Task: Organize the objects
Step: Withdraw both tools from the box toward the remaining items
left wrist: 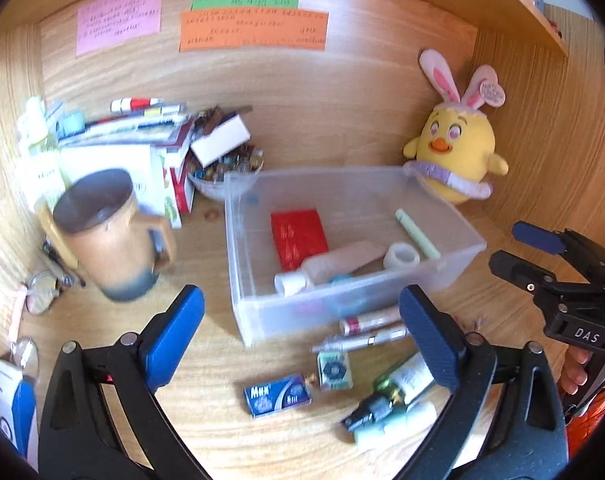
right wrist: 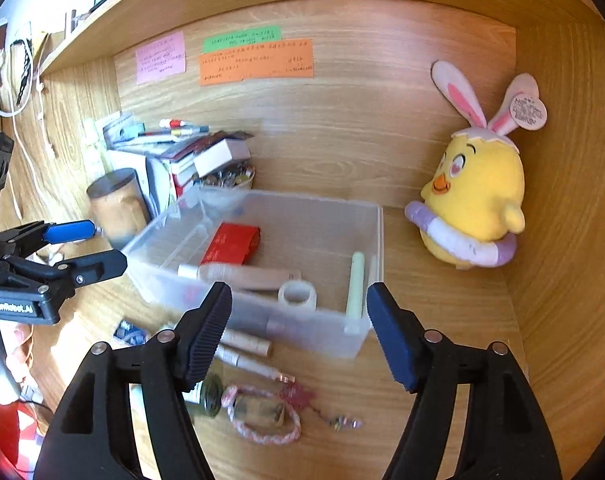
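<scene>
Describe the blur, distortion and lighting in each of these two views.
Left wrist view: strong fisheye bending of the shelf edges, dark vignette in the corners; the brown mug and the clutter behind it are smeared, the clear bin sharper. Right wrist view: the same barrel bend, warm bright light on the wood; the plush chick is crisp, while the small items in front of the bin are soft.

I see a wooden desk (left wrist: pixel 206 432) closed in by wood panels. A clear plastic bin (left wrist: pixel 262 320) sits mid-surface. Toward the left edge stand a brown mug (left wrist: pixel 110 248) and a stack of boxes (left wrist: pixel 142 152). A yellow plush chick (right wrist: pixel 478 200) occupies the back right corner. Along the front edge lie tubes (right wrist: pixel 248 354), a blue packet (left wrist: pixel 277 395) and a pink cord (right wrist: pixel 262 420).
</scene>
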Demonstrator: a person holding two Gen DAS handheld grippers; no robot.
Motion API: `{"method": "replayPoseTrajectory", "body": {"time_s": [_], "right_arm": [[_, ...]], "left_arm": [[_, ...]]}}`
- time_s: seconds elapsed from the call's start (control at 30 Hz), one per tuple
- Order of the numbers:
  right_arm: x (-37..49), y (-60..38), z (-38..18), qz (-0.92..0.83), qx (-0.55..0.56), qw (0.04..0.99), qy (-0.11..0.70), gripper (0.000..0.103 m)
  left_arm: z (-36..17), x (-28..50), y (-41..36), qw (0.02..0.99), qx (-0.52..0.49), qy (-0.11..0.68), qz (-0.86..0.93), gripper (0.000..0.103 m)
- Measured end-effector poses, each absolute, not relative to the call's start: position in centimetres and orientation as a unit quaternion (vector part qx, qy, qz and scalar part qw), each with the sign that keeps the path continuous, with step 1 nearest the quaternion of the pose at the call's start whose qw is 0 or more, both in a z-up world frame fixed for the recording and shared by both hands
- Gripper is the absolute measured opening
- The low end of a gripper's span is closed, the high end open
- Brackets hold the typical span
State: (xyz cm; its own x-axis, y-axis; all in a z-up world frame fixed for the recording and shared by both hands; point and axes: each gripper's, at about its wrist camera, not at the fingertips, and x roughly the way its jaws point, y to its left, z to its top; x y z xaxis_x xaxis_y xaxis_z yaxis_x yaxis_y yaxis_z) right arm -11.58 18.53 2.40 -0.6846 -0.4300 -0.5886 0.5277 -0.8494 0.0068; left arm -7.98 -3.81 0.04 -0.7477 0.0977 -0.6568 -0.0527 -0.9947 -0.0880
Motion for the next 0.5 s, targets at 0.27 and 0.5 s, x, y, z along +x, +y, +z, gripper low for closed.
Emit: {"method": "replayPoseTrajectory", "body": {"time_s": [0.27, 0.5], "right_arm": [[-9.9, 18.9, -1.2, -0.902, 0.335, 0.257, 0.092, 0.067], [-9.5, 19.8, -4.0, -0.887, 0.377, 0.253, 0.081, 0.067]], "left_arm": [[-3.2, -6.5, -2.6, 0.051, -0.393, -0.031, 0.917, 0.099], [-5.0, -5.8, -0.4, 0.086, -0.419, -0.035, 0.903, 0.099]]}}
